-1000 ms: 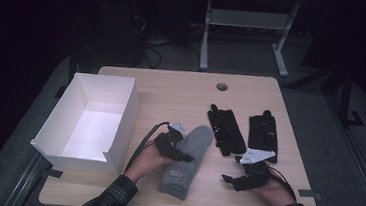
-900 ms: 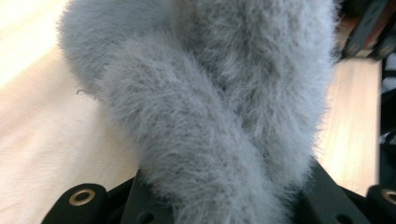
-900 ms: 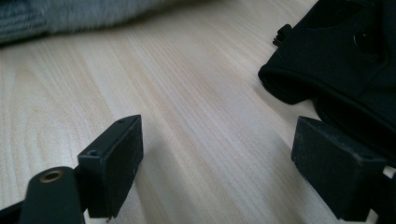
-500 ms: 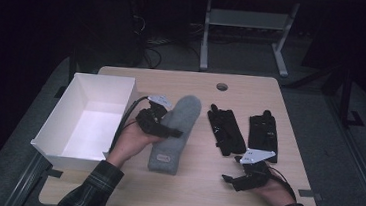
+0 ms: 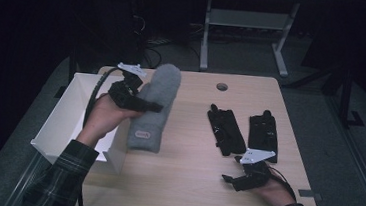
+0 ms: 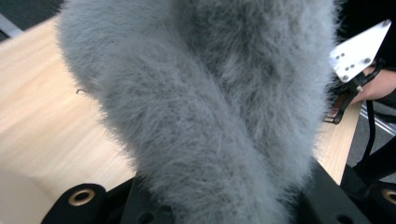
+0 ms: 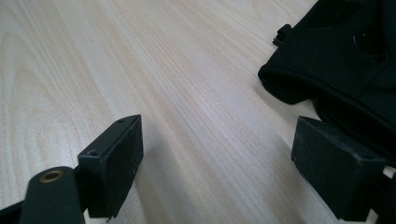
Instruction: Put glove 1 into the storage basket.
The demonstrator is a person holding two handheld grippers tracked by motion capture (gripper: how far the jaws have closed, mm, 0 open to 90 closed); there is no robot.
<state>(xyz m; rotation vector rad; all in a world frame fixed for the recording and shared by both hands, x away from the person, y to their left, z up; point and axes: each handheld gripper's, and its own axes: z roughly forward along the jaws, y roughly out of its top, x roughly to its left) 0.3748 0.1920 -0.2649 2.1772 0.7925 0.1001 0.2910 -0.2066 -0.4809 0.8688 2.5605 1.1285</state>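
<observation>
Your left gripper (image 5: 156,106) is clamped on the grey mitten (image 5: 152,111), most of it dangling below; it could snag the white box (image 5: 64,122) beside it. Right gripper (image 5: 229,180) sits apart, empty.

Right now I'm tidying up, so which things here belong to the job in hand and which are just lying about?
In the job:
grey fuzzy mitten, held up in the left tongs
white box

Lying about:
two black gloves
right tongs, open, idle
</observation>
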